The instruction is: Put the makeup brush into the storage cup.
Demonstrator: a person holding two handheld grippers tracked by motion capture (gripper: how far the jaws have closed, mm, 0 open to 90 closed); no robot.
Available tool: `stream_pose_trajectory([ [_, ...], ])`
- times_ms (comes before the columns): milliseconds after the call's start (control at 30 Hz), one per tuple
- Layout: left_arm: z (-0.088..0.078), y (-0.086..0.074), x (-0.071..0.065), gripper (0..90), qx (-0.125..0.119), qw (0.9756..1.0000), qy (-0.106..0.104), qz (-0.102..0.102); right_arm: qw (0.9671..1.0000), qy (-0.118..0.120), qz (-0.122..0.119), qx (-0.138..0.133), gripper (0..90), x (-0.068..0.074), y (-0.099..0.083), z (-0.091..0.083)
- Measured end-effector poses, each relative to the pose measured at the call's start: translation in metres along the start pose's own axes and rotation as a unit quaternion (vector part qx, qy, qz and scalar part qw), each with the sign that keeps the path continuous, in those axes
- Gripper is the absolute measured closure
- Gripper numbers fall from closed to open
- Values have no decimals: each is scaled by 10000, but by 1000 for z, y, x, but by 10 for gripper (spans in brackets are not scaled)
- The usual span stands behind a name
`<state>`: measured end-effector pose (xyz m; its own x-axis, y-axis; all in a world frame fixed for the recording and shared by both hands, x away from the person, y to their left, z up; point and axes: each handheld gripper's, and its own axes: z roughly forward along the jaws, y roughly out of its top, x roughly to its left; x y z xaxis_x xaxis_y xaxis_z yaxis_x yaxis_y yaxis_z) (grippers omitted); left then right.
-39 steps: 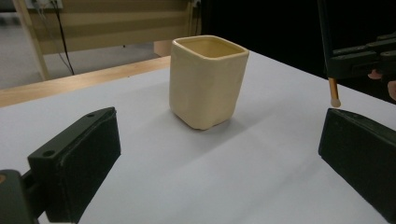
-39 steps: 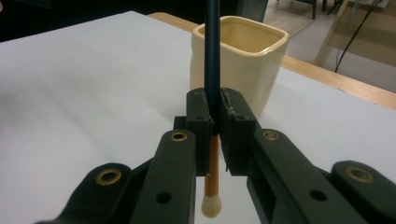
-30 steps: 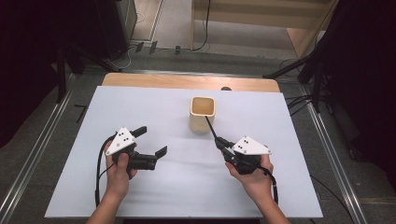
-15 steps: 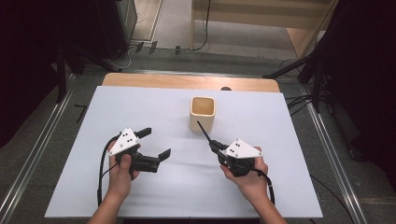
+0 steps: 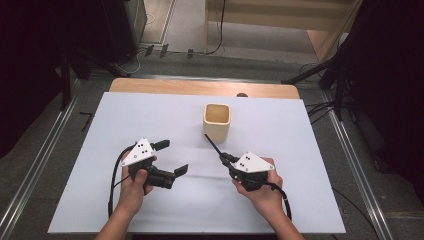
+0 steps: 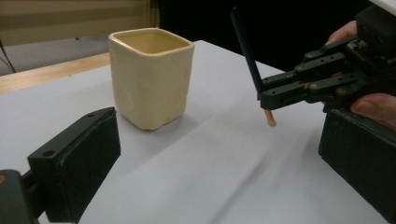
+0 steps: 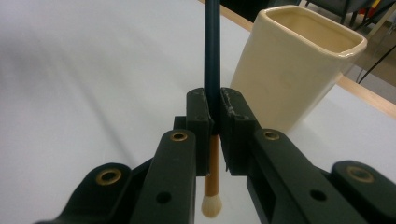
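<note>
The right gripper (image 5: 223,158) is clamped on one thin dark pencil with a tan, pale-tipped end (image 7: 213,60), held clear of the white counter (image 5: 300,130) just in front of the single cream square ceramic cup (image 5: 217,120). The left gripper (image 5: 172,157) hangs apart with its jaws spread, holding nothing. The grip sits near the pencil's lower end, so the long shaft could pivot or slip, and a careless swing might knock the cup. Two grippers, one pencil, one cup.

pencil (image 7: 212,56): dark, tan end down, steeply tilted, off table | cup (image 5: 217,120): cream, upright, mid-table
</note>
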<state>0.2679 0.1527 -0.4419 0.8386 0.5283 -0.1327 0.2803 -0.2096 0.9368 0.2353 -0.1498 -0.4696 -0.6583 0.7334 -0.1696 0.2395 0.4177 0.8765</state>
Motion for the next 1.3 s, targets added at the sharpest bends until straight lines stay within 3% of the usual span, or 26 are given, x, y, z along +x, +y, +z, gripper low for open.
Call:
stream_pose_trajectory([
  [100,1,1,-2,0,37,9999,-128,-23,10000,2,-42,4,843,2,0,1],
  [267,5,3,-6,1,152,9995,-289,44,9995,-39,-321,19,843,6,0,3],
  [333,7,3,-8,32,182,9994,-291,41,9994,-47,-354,21,843,6,0,3],
  [567,11,4,-11,79,253,9994,-205,-83,9968,-57,-800,-59,843,12,-1,5],
  [600,11,5,-11,128,279,9994,-116,-168,9959,-50,-900,-70,843,14,-1,5],
  [767,11,6,-12,227,313,9992,-105,-210,9930,-1,-1179,-75,843,18,-1,8],
  [833,11,6,-12,259,314,9990,-174,-253,9922,18,-1242,-73,843,19,-1,8],
  [900,11,6,-13,362,318,9988,-207,-294,9892,8,-1462,-99,843,23,-1,10],
  [967,11,7,-13,409,330,9987,-252,-296,9877,10,-1560,-101,842,24,-1,10],
  [1300,12,6,-9,548,381,9971,-471,-460,9814,36,-1919,-99,842,31,-2,12],
])
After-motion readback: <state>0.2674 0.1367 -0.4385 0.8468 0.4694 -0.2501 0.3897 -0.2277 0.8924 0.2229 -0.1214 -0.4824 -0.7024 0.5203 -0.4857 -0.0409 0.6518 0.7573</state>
